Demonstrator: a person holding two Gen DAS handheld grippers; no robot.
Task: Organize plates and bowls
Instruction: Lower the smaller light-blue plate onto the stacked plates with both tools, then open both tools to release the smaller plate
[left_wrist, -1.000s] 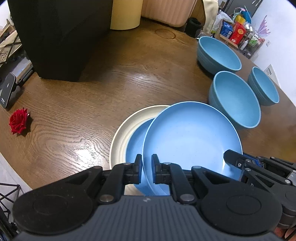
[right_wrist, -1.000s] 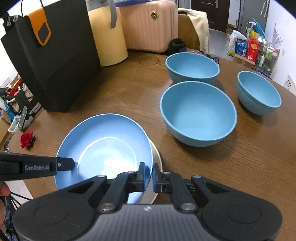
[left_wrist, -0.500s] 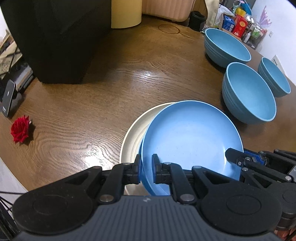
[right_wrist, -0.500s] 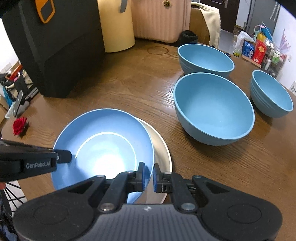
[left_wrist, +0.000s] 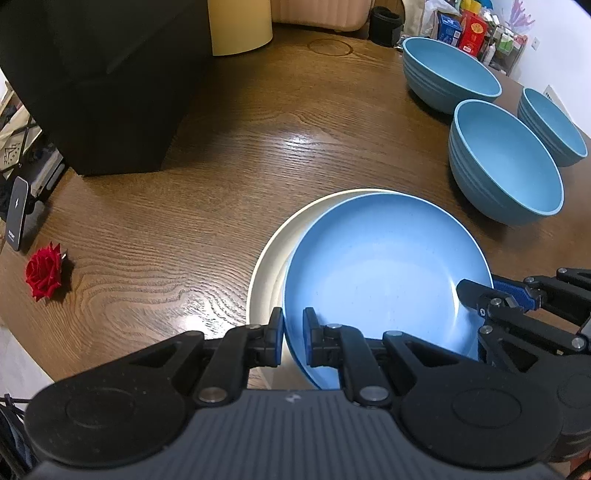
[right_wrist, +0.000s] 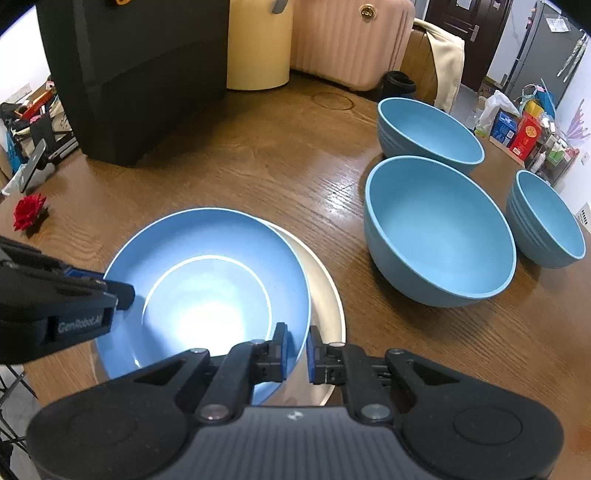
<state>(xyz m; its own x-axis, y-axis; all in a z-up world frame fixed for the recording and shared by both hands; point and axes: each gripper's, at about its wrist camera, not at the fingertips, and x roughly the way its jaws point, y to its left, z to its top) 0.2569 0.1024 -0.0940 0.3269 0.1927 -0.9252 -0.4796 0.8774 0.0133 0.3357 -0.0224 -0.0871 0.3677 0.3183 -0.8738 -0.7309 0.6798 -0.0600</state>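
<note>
- The round, shallow blue plate (left_wrist: 384, 273) lies over a round cream plate (left_wrist: 271, 254) at the near edge of the brown wood-grain table (left_wrist: 221, 177), hollow side up.
- Being round, the blue plate has no long axis. It sits off-centre on the cream plate: in the left wrist view a cream crescent shows at its left and far side, and in the right wrist view the crescent shows at its right.
- The blue plate looks close to level; whether it rests fully on the cream plate or is lifted slightly, I cannot tell.
- The left gripper (left_wrist: 293, 341) is narrow, its two black fingers with blue pads pinching the near-left rim of the blue plate, one pad inside the rim and one outside.
- The right gripper (right_wrist: 297, 350) is likewise narrow and clamps the opposite rim, one pad over the plate's inside and one beyond its edge, above the cream plate.
- Each gripper shows in the other's view, reaching in from the side onto the blue rim.
- Three deep blue bowls stand upright and apart from the plates: a large one (right_wrist: 439, 236) nearest, another (right_wrist: 428, 134) behind it, and a smaller one (right_wrist: 546, 221) to the right.
- A red rose (left_wrist: 43, 271) lies near the table's left edge.
</note>
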